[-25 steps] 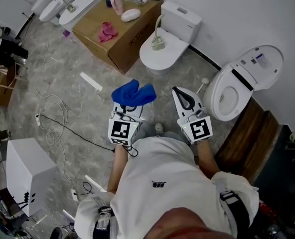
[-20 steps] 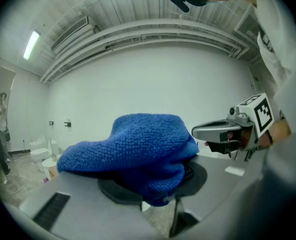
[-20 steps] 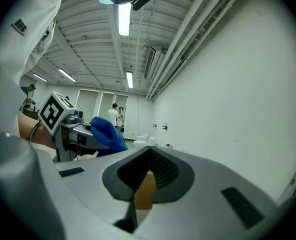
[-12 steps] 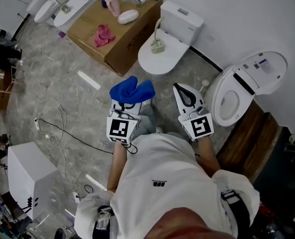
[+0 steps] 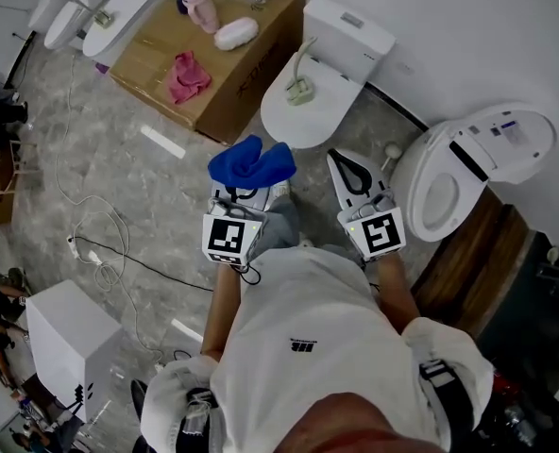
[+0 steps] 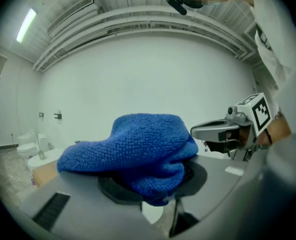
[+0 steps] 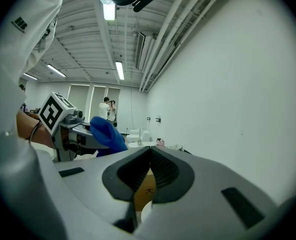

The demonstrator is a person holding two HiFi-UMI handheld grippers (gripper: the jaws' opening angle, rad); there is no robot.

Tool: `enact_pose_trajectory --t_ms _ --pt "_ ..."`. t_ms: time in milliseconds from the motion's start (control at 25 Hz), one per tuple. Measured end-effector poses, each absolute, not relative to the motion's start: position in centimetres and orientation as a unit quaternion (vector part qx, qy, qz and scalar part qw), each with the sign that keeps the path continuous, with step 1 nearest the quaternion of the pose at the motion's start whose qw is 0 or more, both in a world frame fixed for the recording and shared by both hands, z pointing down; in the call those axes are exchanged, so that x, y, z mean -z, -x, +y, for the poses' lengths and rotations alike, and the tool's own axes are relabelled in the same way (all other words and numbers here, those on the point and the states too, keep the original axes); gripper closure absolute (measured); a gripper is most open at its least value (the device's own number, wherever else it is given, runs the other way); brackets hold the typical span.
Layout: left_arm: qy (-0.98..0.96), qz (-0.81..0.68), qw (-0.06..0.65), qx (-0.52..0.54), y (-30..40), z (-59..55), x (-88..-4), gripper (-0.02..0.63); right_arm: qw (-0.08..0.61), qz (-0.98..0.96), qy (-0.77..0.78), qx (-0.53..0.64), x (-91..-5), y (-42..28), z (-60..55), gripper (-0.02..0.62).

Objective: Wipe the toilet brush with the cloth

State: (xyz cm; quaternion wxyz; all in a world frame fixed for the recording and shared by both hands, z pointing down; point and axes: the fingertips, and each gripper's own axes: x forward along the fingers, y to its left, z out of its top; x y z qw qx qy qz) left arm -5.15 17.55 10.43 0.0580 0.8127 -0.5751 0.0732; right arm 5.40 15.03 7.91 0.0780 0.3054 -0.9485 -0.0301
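Cloth in hand, brush yet to be taken up: a blue cloth is gripped, bunched, in the left gripper, whose jaws are closed on it, its loose folds spilling over the tips. It is held just short of the closed toilet, on whose lid what appears to be the brush is stood in its holder, handle curving up toward the cistern. The right gripper is carried beside the left, on the side of the closed toilet nearer the open toilet; its jaws are brought together and nothing is held between them.

The approach is judged to be the step in hand, with no wiping begun. For it to be done well, the right jaws would need to be opened and the handle taken high, so that the brush is lifted clear of its holder and kept steady. The cloth's loose folds, rather than the jaws, are best pressed to the brush and drawn along it.
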Motion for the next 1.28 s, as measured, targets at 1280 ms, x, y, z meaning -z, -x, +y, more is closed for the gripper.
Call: enact_pose_trajectory --t_ms 1280 --pt "-0.865 -0.458 0.135 -0.152 11.8 -7.5 -32.2 0.472 0.225 -0.903 -0.362 -0.057 -30.7 2.4 -8.6 0.598"
